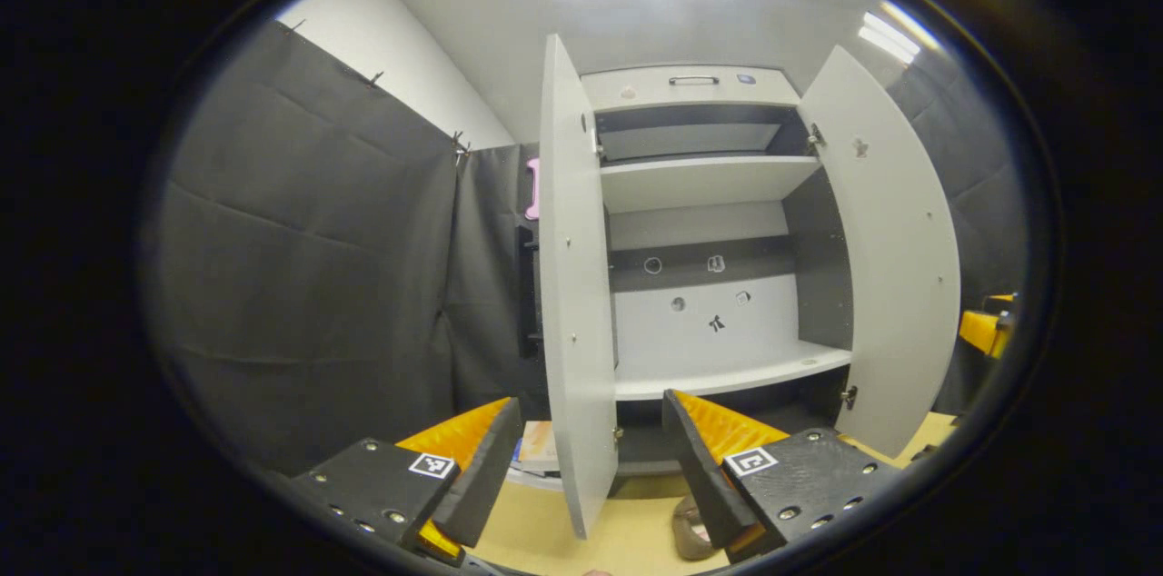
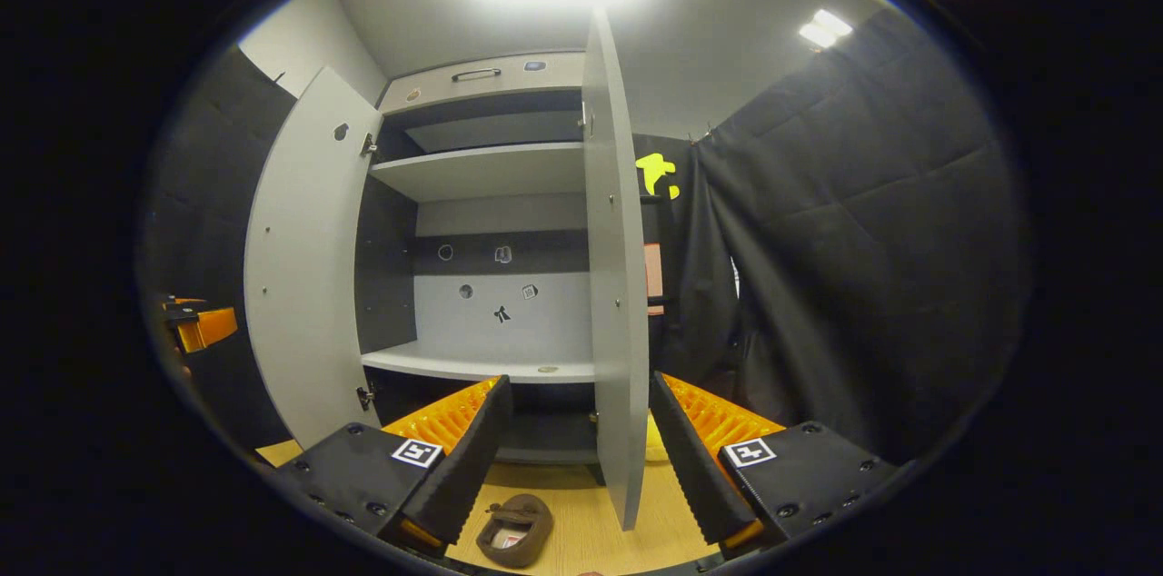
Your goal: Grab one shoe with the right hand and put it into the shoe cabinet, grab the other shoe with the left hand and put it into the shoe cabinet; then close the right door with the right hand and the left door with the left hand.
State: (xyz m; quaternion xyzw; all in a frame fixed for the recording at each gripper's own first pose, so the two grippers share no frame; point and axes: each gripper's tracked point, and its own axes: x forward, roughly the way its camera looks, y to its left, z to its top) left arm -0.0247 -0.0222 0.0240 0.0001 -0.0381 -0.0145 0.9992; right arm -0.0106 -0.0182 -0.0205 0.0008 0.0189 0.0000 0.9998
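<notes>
The left tool stands wide, its fingers spread on either side of the left door's lower edge without touching it. That door is swung out edge-on straight ahead of the tool, and the right door stands open ahead and to its right. Between them the shoe cabinet shows pale shelves against a darker back wall with a few small stickers; its top panel carries a handle. Just below the tool's right finger, a brown shoe peeks out on the light wooden floor.

The right tool is also wide and holds nothing. The right door stands edge-on just ahead, between its fingers. A brown shoe lies on the floor below the tool's left finger, opening upward, with a pale label inside and a low, rounded, slipper-like shape. The left door hangs open ahead and to the left, and past it, at the far left, part of the other tool shows.
</notes>
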